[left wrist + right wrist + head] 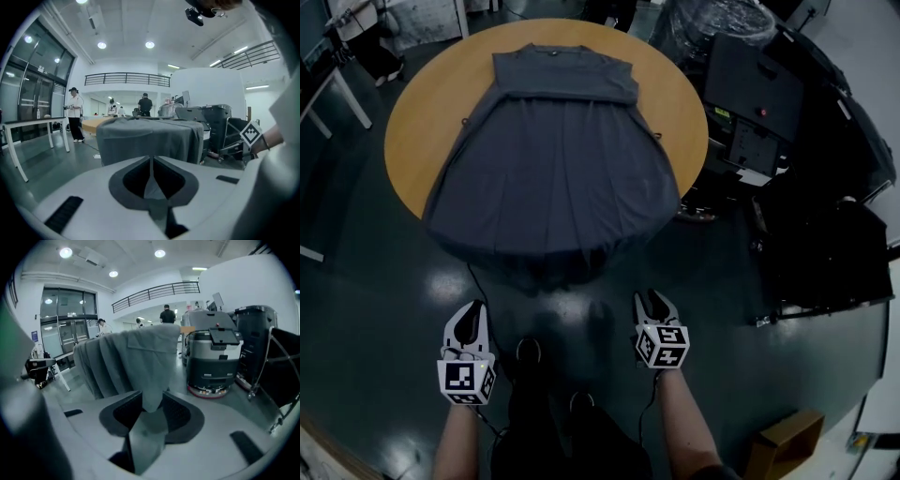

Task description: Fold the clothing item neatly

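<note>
A dark grey sleeveless garment (pixel 553 159) lies spread flat on a round wooden table (pixel 417 108), collar at the far side. Its wide hem hangs over the near edge. Both grippers hang low in front of the table, short of the hem. My left gripper (pixel 472 314) is shut with nothing between its jaws. In the left gripper view it (pixel 151 161) points at the draped cloth (pixel 145 138). My right gripper (pixel 654 302) is open. In the right gripper view the gap between its jaws (pixel 152 406) lines up with the hanging cloth (pixel 126 362) beyond, and the pads do not press on it.
Black equipment and a cart (pixel 759 103) crowd the table's right side, seen as a grey machine (pixel 215 357) in the right gripper view. A cardboard box (pixel 783 441) sits on the floor at the lower right. White table legs (pixel 337 94) stand at the left. People (pixel 75 112) stand far behind.
</note>
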Demonstrator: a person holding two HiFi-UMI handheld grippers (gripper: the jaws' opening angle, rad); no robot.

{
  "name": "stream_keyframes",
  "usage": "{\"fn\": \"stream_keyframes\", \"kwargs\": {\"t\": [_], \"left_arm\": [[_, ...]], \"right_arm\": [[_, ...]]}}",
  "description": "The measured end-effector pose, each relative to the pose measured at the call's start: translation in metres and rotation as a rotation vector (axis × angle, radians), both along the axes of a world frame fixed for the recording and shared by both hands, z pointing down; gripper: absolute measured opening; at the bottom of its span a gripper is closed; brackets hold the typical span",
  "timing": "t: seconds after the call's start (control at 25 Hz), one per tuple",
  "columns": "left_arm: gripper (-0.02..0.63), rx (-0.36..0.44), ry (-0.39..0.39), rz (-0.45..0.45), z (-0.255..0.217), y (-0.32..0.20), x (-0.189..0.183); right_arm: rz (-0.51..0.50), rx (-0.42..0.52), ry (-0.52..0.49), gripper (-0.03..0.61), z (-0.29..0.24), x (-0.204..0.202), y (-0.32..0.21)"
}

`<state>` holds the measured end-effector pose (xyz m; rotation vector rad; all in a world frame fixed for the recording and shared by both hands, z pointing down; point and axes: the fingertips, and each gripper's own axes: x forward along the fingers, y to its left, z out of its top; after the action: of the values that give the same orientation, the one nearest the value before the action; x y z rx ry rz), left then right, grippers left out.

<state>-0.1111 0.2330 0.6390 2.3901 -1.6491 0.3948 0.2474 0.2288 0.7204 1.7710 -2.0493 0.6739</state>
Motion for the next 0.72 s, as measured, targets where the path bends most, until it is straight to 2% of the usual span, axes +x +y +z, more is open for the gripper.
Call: {"fn": "stream_keyframes", "kwargs": {"t": [0.04,0.12,0.2,0.32,0.4,0.48,0.56,0.64,0.72], "left_arm": [[0.013,0.002,-0.003,0.006,0.021,-0.008,-0.002],[0.091,-0.007,-0.01,0.032,0.063,-0.025,-0.003],[0.15,-0.023,-0.013,0.042,0.101,-0.041,-0.009],[0.255,-0.017,-0.012,-0.009,0.149,-0.069,-0.031],[0.354,-0.023,0.036,-0.048,0.178,-0.088,-0.046],[0.411,-0.024,0.085,-0.062,0.199,-0.103,-0.058],[0.449,0.017,0.108,-0.062,0.205,-0.117,-0.067],[0.456,0.073,0.13,-0.06,0.199,-0.133,-0.076],[0.456,0.106,0.125,-0.031,0.192,-0.148,-0.079]], "right_arm": [[0.012,-0.003,-0.022,0.118,0.02,0.003,-0.007],[0.041,0.0,-0.062,0.152,0.056,0.007,-0.022],[0.04,0.002,-0.074,0.152,0.086,0.006,-0.038],[-0.011,0.03,-0.075,0.158,0.124,-0.003,-0.063],[-0.044,0.058,-0.109,0.226,0.144,-0.008,-0.078],[-0.081,0.092,-0.148,0.296,0.158,-0.014,-0.091],[-0.12,0.148,-0.173,0.339,0.158,-0.018,-0.104],[-0.141,0.2,-0.182,0.368,0.151,-0.017,-0.115],[-0.162,0.214,-0.171,0.379,0.148,-0.017,-0.123]]}}
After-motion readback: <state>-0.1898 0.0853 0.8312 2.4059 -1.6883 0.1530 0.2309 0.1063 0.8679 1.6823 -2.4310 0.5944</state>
